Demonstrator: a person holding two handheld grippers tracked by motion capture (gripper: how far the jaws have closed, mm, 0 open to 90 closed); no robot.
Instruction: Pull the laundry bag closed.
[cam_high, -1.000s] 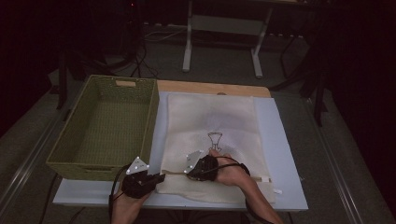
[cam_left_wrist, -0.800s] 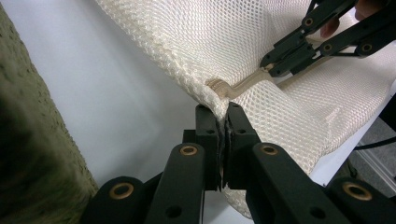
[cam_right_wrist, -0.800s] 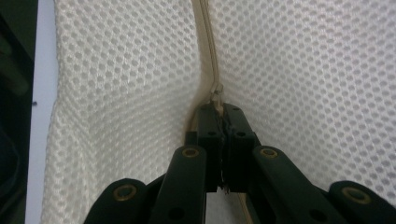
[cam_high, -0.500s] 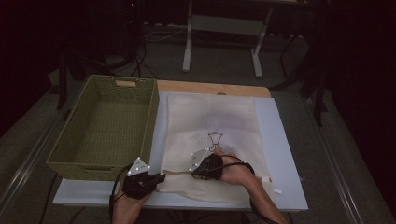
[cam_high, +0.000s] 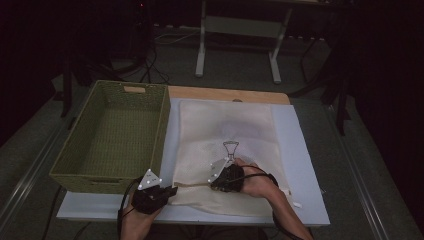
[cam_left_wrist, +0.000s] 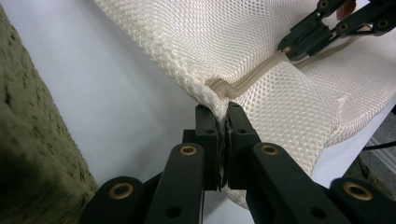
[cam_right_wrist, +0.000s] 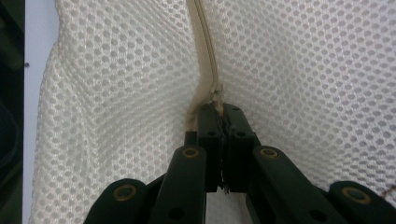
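- Your left gripper (cam_high: 170, 190) sits at the near left of the table (cam_high: 305, 150), just in front of the green woven basket (cam_high: 75, 170), and its jaws are closed flat together on the corner of the cream mesh bag (cam_high: 225, 130).
- In the left gripper view, that left gripper (cam_left_wrist: 223, 122) pinches the mesh right at the end of the zipper (cam_left_wrist: 247, 81), where the tan zipper tape curls round into a small knob just above the jaw tips.
- Your right gripper (cam_high: 216, 181) lies on the bag itself, near its front edge and a little to the right of the left one; your hand (cam_high: 257, 182) rests on the mesh behind it.
- In the right gripper view, the right gripper (cam_right_wrist: 222, 108) has its jaws pressed shut with no gap between them, and they grip the zipper pull (cam_right_wrist: 217, 99) at the point where the zipper line (cam_right_wrist: 205, 51) runs down to the tips.
- The same grip shows farther off in the left gripper view, where the right gripper (cam_left_wrist: 290, 46) holds the far end of the zipper stretch.
- The mesh bag (cam_left_wrist: 187, 37) lies spread flat over the white table top, its left edge just beside the basket and its near edge bunched between your two grippers.
- A metal wire hanger hook (cam_high: 231, 148) lies on the bag just beyond your right gripper.
- The basket stands on the left part of the table, touching or almost touching the bag's edge; you cannot tell which from the high view.
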